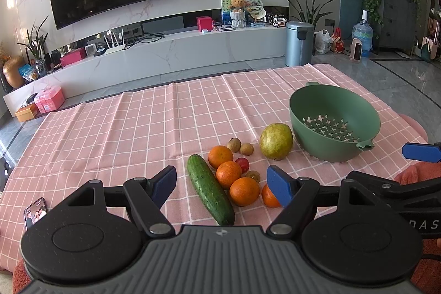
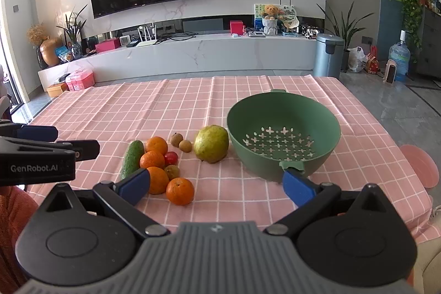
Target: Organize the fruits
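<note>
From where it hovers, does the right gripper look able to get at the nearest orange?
Probably yes. The right gripper is open, and the nearest orange lies just ahead between its fingers' line. It sits slightly apart from the other oranges, with bare cloth on its right side.

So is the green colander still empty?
Empty. The colander shows only its bare perforated floor in both views; the oranges, pear and cucumber all lie on the cloth beside it.
</note>
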`<state>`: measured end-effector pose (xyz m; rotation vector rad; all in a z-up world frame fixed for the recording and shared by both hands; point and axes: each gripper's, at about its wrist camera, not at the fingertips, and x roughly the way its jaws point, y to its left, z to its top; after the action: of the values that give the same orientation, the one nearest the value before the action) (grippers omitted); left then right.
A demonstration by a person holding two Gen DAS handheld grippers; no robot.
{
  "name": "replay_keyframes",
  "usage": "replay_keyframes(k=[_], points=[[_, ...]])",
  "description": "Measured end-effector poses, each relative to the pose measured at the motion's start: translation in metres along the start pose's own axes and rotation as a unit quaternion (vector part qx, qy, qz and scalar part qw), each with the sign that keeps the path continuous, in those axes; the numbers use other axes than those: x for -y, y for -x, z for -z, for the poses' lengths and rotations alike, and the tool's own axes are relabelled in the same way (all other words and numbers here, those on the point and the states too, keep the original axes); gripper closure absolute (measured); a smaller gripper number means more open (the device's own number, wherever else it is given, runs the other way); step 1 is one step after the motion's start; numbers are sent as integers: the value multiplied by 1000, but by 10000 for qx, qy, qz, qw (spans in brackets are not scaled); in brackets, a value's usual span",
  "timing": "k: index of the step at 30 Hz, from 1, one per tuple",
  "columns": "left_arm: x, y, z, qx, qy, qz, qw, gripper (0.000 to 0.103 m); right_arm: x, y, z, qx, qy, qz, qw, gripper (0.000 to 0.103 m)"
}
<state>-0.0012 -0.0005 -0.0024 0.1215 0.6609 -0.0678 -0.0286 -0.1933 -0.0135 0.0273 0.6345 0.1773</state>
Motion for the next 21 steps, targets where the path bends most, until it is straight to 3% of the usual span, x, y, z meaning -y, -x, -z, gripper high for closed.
replay_keyframes(k=[21], points=[[3, -1, 0, -46, 9, 49, 10000, 15, 1, -3, -2, -70, -29, 32, 10000, 5]])
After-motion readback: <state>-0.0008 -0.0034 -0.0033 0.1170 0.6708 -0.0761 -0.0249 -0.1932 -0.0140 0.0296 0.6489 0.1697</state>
